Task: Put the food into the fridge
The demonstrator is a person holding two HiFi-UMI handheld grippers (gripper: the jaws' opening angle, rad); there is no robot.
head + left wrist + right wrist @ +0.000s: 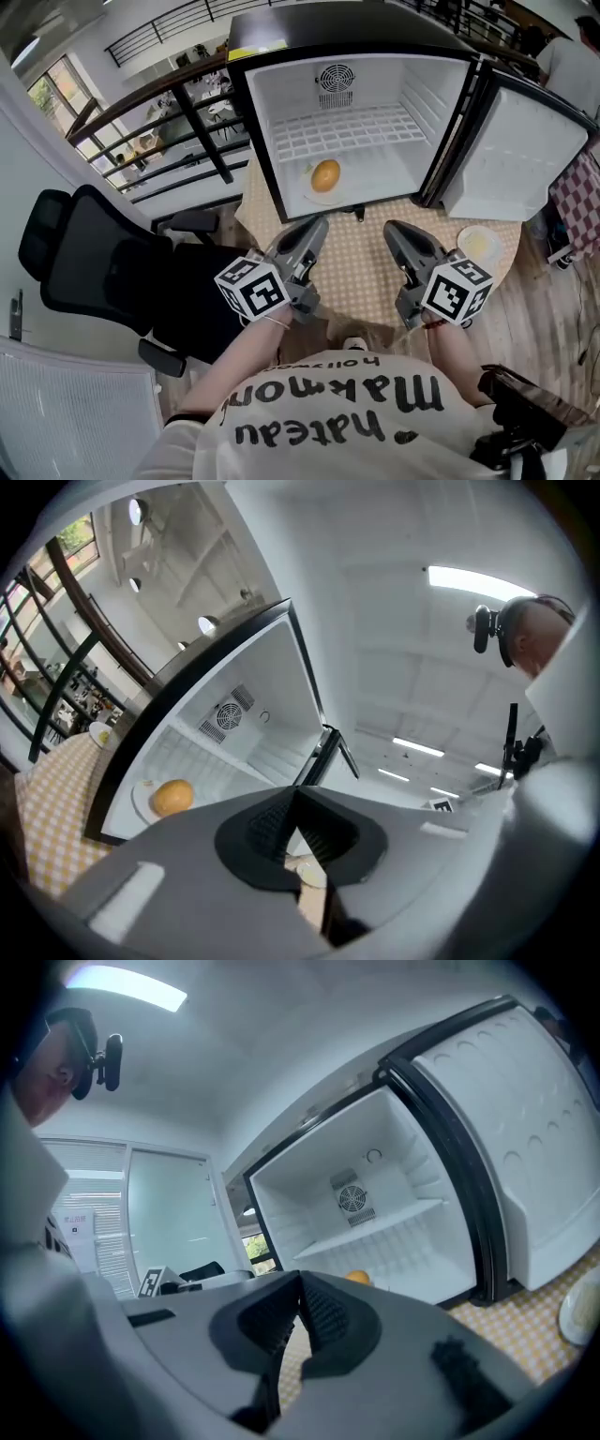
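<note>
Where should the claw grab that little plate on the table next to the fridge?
I'd pinch the plate by its near rim, coming from the person's side with the right claw: it lies flat, food fills its middle, and the fridge door stands behind it.

The head view looks steeply down from above the person onto the left gripper (317, 225) and right gripper (394, 230), with the open mini fridge (431, 94) just beyond them on the table (361, 274). Each gripper view sits low, close behind its own jaws, and tilts upward, the left one rolled sideways toward the ceiling lights (469, 577). All three views share the fridge's interior, with its fan grille (336, 77) and the round orange food (325, 174).
</note>
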